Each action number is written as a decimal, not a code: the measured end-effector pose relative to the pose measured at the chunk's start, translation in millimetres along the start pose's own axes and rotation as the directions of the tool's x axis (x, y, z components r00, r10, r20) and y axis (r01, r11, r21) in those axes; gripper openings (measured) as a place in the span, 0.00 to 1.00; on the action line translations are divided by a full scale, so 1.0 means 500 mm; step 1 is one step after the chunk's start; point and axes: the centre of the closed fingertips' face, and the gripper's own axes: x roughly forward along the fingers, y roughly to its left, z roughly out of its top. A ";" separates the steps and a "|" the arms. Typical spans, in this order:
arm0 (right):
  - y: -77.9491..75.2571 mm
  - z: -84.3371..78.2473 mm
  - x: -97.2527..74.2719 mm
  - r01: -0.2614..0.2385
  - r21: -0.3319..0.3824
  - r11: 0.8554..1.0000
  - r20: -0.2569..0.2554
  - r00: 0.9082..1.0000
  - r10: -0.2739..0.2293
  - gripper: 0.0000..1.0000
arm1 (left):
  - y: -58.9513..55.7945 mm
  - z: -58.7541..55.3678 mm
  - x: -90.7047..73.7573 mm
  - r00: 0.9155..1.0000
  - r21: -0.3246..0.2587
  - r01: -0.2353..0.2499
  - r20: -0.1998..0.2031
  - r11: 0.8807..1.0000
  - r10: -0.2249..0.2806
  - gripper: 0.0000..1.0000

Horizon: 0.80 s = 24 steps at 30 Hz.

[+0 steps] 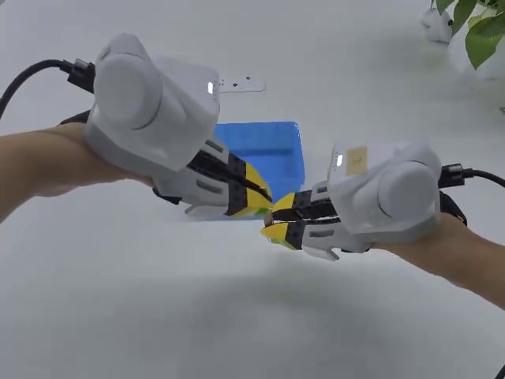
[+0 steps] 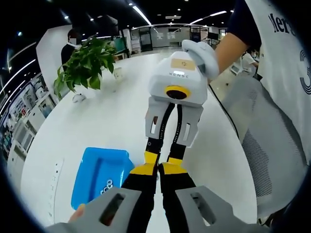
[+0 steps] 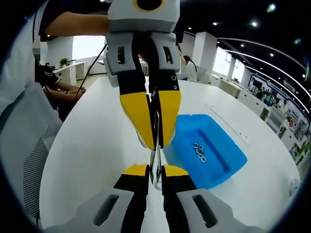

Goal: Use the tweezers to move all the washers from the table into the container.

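Found thin metal tweezers [image 3: 154, 158] clamped in the closed jaws of both left gripper [image 2: 159, 169] and right gripper [image 3: 155, 171], tips meeting just beside blue rectangular plastic container [image 3: 228, 158]. Saw small metal washers [image 3: 198, 151] clustered inside that container.

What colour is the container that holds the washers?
Bright blue container; right gripper view shows it best.
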 end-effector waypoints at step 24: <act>-0.008 -0.012 0.007 0.004 0.050 0.999 0.012 1.000 -0.005 0.11 | 0.007 -0.004 0.012 1.000 -0.033 0.013 0.003 0.999 -0.013 0.06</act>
